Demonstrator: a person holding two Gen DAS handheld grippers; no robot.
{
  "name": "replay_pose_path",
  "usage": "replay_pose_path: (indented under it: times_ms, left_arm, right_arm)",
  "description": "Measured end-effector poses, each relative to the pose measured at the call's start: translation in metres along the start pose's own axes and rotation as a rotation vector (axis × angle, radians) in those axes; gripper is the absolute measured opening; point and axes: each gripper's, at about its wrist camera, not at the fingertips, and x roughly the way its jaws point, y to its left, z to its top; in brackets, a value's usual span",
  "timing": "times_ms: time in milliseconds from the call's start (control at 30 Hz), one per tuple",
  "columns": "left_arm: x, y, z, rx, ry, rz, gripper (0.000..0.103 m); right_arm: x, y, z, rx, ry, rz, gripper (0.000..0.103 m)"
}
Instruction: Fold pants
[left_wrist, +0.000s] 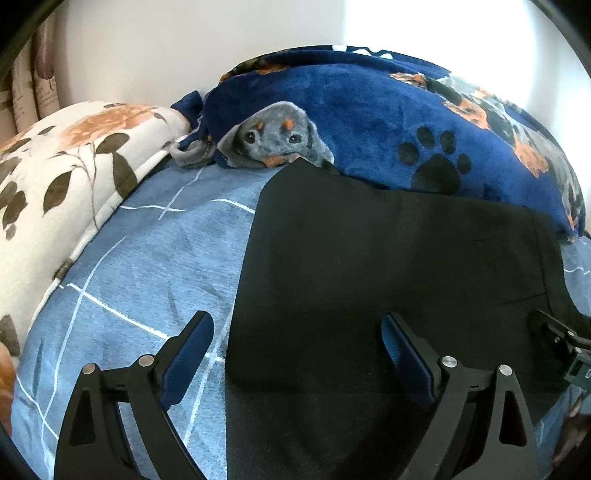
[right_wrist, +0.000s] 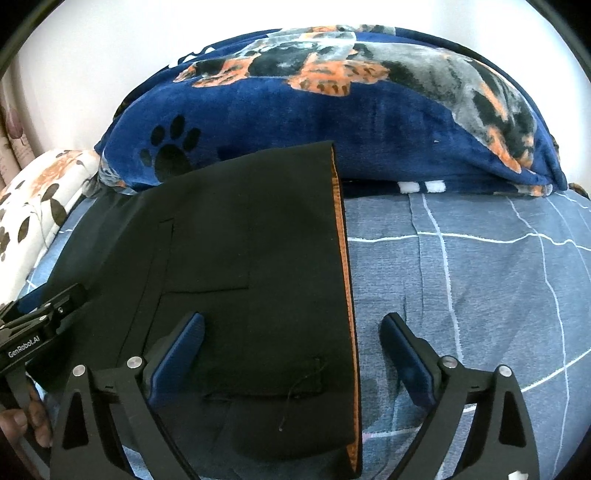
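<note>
Black pants (left_wrist: 388, 258) lie folded flat on the blue checked bedsheet (left_wrist: 147, 266). In the right wrist view the pants (right_wrist: 251, 258) show an orange lining along the waistband edge (right_wrist: 347, 295) and a back pocket seam. My left gripper (left_wrist: 297, 332) is open and empty, hovering over the pants' left edge. My right gripper (right_wrist: 291, 332) is open and empty, straddling the orange waistband edge. The right gripper also shows at the right edge of the left wrist view (left_wrist: 561, 343). The left gripper shows at the left edge of the right wrist view (right_wrist: 40, 325).
A navy fleece blanket with dog and paw prints (left_wrist: 406, 122) is bunched along the back of the bed, also in the right wrist view (right_wrist: 332, 110). A white floral quilt (left_wrist: 62, 184) lies at the left. A white wall is behind. Bedsheet (right_wrist: 480, 277) lies right of the pants.
</note>
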Motion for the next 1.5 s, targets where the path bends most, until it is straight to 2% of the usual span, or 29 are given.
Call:
replay_pose_path:
  times_ms: [1500]
  left_arm:
    - [-0.0028, -0.0003, 0.0013, -0.009, -0.004, 0.007, 0.095]
  right_arm:
    - [0.0017, -0.0046, 0.0030, -0.004, 0.000, -0.004, 0.097]
